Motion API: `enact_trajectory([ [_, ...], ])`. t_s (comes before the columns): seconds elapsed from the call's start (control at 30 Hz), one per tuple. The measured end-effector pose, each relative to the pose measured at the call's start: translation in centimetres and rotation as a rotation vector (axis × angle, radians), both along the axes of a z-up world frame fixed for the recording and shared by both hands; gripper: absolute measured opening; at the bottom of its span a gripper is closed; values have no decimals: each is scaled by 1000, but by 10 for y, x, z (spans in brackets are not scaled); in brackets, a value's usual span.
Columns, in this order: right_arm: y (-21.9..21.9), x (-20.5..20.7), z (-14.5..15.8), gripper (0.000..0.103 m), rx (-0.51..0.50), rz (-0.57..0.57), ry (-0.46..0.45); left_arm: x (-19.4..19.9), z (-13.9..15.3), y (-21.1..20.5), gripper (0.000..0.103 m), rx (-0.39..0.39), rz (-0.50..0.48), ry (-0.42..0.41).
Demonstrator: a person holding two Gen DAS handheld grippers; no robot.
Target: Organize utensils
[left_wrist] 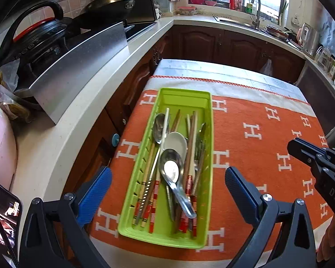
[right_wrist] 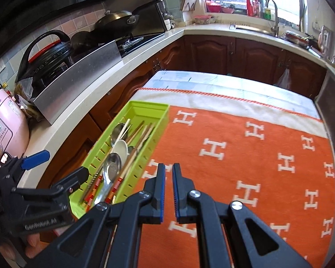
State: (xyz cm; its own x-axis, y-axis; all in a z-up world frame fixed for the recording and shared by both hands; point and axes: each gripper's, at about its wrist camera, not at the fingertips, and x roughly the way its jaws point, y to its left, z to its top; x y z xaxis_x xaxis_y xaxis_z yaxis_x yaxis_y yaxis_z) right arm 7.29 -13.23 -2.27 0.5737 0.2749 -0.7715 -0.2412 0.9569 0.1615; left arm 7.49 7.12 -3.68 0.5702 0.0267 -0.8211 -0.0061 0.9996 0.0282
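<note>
A green plastic tray (left_wrist: 208,134) lies on an orange cloth with white H marks (left_wrist: 256,120). It holds several chopsticks (left_wrist: 191,143), metal spoons (left_wrist: 170,169) and a white ceramic spoon (left_wrist: 177,143). My left gripper (left_wrist: 167,178) is open wide, its blue pads either side of the tray's near half, above it. In the right wrist view the tray (right_wrist: 158,116) sits at left, and my right gripper (right_wrist: 168,174) hovers over the cloth (right_wrist: 245,156) to the tray's right, its jaws nearly closed with a thin gap and nothing between them. The left gripper (right_wrist: 62,167) shows at left.
A white counter (left_wrist: 82,102) runs along the left with a steel splash guard (left_wrist: 82,67), a black cooker (left_wrist: 38,35) and a wok (left_wrist: 109,4). A pink appliance (right_wrist: 9,125) stands near. Brown cabinets (left_wrist: 234,44) and a sink (left_wrist: 245,22) lie beyond the table.
</note>
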Motion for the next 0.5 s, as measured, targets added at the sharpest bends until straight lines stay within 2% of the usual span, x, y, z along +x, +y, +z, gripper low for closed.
enact_trajectory([
  [0.17, -20, -14, 13, 16, -24, -13, -33, -3, 13, -20, 100, -15, -22, -10],
  [0.5, -71, -34, 37, 17, 1, -112, -59, -9, 36, -70, 102, -32, -80, -32],
])
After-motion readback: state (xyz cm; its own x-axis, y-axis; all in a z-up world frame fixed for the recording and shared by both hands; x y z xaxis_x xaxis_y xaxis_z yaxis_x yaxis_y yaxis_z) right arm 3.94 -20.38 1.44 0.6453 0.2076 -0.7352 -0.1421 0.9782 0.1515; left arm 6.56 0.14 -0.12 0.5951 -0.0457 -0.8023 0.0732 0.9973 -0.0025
